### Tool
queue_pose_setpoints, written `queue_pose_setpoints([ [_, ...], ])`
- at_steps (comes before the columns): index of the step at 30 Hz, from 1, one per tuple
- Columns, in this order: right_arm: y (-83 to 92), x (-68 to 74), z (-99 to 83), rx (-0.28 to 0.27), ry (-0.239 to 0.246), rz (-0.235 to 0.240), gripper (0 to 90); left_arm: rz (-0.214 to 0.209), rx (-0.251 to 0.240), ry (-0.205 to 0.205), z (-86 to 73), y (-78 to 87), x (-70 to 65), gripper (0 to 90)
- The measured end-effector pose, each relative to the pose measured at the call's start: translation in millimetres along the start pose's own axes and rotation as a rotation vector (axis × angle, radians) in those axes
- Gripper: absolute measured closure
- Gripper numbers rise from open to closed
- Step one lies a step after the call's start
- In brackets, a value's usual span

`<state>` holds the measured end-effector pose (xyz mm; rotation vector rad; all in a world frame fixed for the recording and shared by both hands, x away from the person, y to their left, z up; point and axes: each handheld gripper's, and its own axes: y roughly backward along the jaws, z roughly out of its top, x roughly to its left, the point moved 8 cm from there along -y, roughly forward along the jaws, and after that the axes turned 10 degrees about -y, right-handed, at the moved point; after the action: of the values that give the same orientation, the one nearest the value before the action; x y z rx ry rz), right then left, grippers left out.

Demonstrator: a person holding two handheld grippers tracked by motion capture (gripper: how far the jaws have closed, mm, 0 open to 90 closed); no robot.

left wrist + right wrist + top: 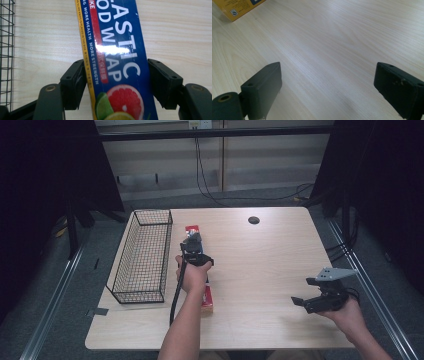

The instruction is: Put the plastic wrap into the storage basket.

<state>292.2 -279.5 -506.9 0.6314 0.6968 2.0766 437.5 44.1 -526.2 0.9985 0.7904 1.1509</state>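
A long plastic wrap box (207,299), blue and red with citrus fruit printed on it, lies lengthwise on the wooden table (260,265) just right of the wire basket. My left gripper (193,246) comes down over the box's middle. In the left gripper view the box (117,50) runs up between the two black jaws, and both pads (77,80) press against its long sides. My right gripper (306,291) is held at the table's right front, apart from the box. Its jaws (327,82) stand wide over bare wood with nothing between them.
A black wire basket (152,211) stands along the table's left side, close to the box; its mesh (6,50) shows at the left edge of the left gripper view. A round cable hole (253,220) sits at the far middle. A yellow box corner (239,7) appears far off.
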Motion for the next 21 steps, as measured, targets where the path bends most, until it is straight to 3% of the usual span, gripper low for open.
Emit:
queue_pose_setpoints([
  [7,0.5,-0.8,0.3,-0.005,0.001,0.0,7.9,-0.026,0.031,0.018,0.5,-3.9,0.3,35.4],
  [12,0.7,0.6,0.6,-0.005,0.002,0.007,8.0,-0.009,0.057,0.019,-1.3,-1.0,1.0,38.3],
  [15,1.3,0.4,0.4,-0.007,-0.002,0.005,8.0,0.016,0.085,-0.018,-3.0,0.9,1.8,40.9],
  [19,1.3,1.0,0.8,-0.009,-0.003,0.01,8.0,0.006,0.124,-0.027,-5.7,3.8,2.6,42.2],
  [21,1.5,0.4,1.0,-0.011,-0.001,0.008,7.9,-0.01,0.122,-0.021,-5.6,5.3,2.3,42.4],
])
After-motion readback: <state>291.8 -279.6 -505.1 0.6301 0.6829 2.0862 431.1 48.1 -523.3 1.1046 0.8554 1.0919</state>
